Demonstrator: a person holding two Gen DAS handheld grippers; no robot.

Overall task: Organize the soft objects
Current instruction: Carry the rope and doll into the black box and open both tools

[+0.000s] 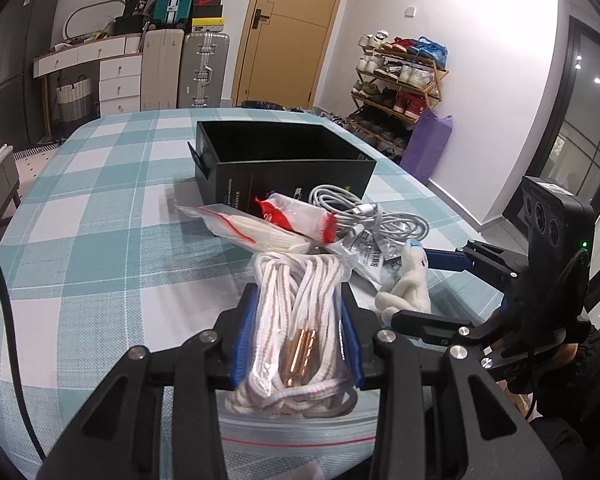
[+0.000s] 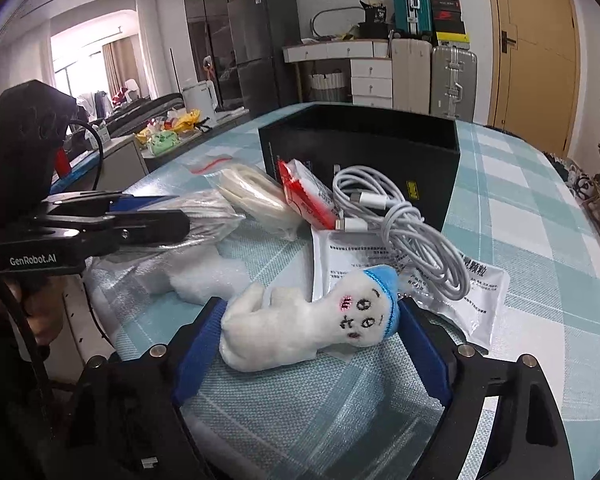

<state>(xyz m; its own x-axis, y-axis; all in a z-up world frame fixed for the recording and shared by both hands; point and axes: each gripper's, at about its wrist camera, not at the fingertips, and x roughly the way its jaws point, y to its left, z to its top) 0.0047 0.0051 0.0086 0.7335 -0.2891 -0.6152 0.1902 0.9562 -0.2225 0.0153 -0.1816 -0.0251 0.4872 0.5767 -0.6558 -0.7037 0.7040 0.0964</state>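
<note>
While clamped by the left gripper (image 1: 296, 344), bagged laces (image 1: 300, 320) looked light, squashy; right gripper (image 2: 312, 344) gaped around plush toy (image 2: 300, 328), untouched.

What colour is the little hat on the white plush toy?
Blue. The plush toy's hat shows best in the right wrist view, just above its stitched face.

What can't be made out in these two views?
- Inside of the black box: both views, hidden by its own walls.
- Print on the white packet: right view, partly under the cable.
- Bottom of the bag of laces: left view, behind the left gripper.
</note>
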